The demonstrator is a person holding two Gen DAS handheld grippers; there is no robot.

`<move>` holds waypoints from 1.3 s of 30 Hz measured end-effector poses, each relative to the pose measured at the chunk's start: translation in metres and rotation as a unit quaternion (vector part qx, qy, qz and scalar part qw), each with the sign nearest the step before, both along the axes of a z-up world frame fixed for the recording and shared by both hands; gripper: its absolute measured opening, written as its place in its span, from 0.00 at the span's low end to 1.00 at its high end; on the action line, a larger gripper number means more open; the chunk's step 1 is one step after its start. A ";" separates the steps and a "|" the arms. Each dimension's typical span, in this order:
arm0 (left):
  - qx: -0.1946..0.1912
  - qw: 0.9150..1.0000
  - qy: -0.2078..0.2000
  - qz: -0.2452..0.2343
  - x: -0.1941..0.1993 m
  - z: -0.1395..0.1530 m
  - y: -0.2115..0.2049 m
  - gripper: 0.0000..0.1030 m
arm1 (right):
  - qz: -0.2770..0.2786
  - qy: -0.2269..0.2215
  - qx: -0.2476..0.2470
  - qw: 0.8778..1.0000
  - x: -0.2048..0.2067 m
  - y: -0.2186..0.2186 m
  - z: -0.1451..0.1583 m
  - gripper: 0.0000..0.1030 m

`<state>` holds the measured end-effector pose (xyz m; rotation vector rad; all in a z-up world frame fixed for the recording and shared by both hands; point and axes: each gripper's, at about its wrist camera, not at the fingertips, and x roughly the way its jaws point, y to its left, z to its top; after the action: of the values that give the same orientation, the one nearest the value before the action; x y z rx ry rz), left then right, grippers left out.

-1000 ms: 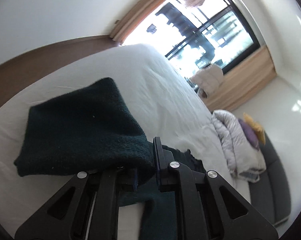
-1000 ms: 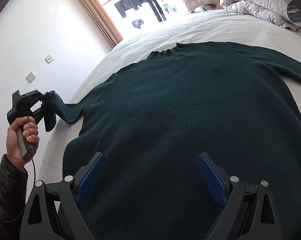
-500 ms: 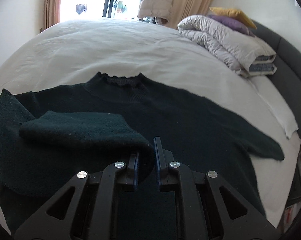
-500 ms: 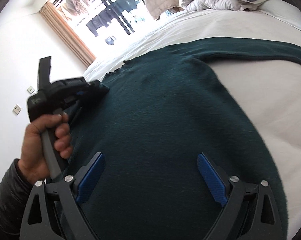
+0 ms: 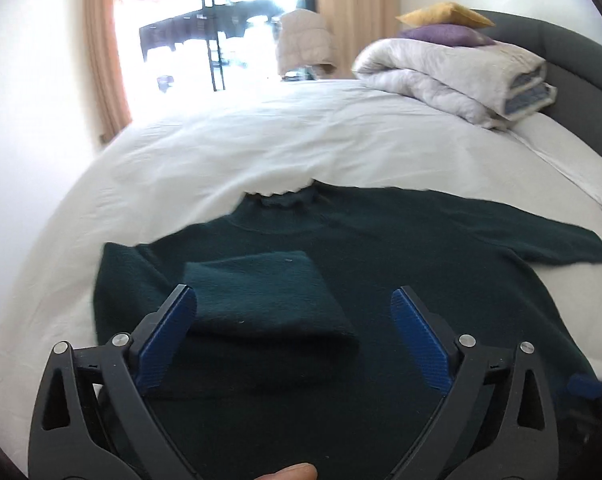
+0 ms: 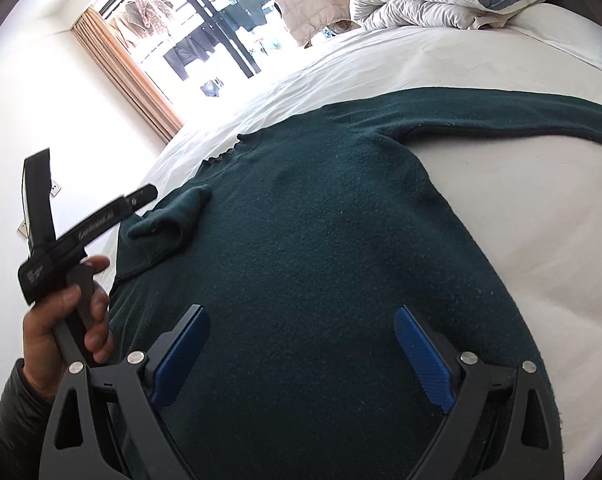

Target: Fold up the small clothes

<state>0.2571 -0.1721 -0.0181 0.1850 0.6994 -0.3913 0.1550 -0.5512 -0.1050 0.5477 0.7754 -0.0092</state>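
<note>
While both grippers' fingers gape empty, sweater (image 5: 381,280) lies flat, collar toward window (image 5: 221,24).

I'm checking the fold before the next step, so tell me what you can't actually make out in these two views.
- Sweater hem: hidden behind the right claw in the right wrist view, and behind the left claw in the left wrist view.
- Outstretched sleeve cuff: cut off by the right wrist view's edge.
- Sweater under the folded sleeve: covered in both views.
- Blue object at the left wrist view's lower right: blurred, edge-cut.
</note>
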 end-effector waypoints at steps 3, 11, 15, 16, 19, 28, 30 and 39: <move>0.033 0.999 0.015 -0.035 0.000 -0.017 -0.010 0.97 | -0.009 0.001 -0.006 1.000 0.002 0.000 0.003 0.93; -0.032 0.995 -0.095 -0.005 -0.049 0.005 0.064 0.97 | 0.038 -0.022 -0.113 0.993 0.031 0.017 0.040 0.93; -0.161 0.981 -0.028 0.102 -0.018 -0.017 0.146 0.97 | 0.146 -0.053 -0.214 0.965 0.081 0.086 0.065 0.91; -0.169 0.977 -0.004 0.128 -0.008 -0.031 0.160 0.97 | 0.167 -0.058 -0.233 0.956 0.088 0.103 0.068 0.90; -0.244 0.949 0.083 0.179 0.019 -0.080 0.203 0.95 | 0.236 -0.075 -0.314 0.917 0.122 0.168 0.071 0.87; -0.259 0.946 0.047 0.187 0.018 -0.084 0.211 0.94 | 0.303 -0.001 -0.402 0.864 0.206 0.247 0.020 0.65; -0.256 0.947 0.043 0.187 0.015 -0.083 0.210 0.94 | 0.304 0.017 -0.414 0.858 0.214 0.248 0.005 0.65; -0.275 0.944 0.030 0.182 0.008 -0.079 0.215 0.94 | 0.303 0.032 -0.365 0.880 0.237 0.231 0.000 0.43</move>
<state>0.2655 0.0433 -0.0975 -0.4838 0.6430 -0.2241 0.3922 -0.3201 -0.1048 -0.4297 0.9116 0.2525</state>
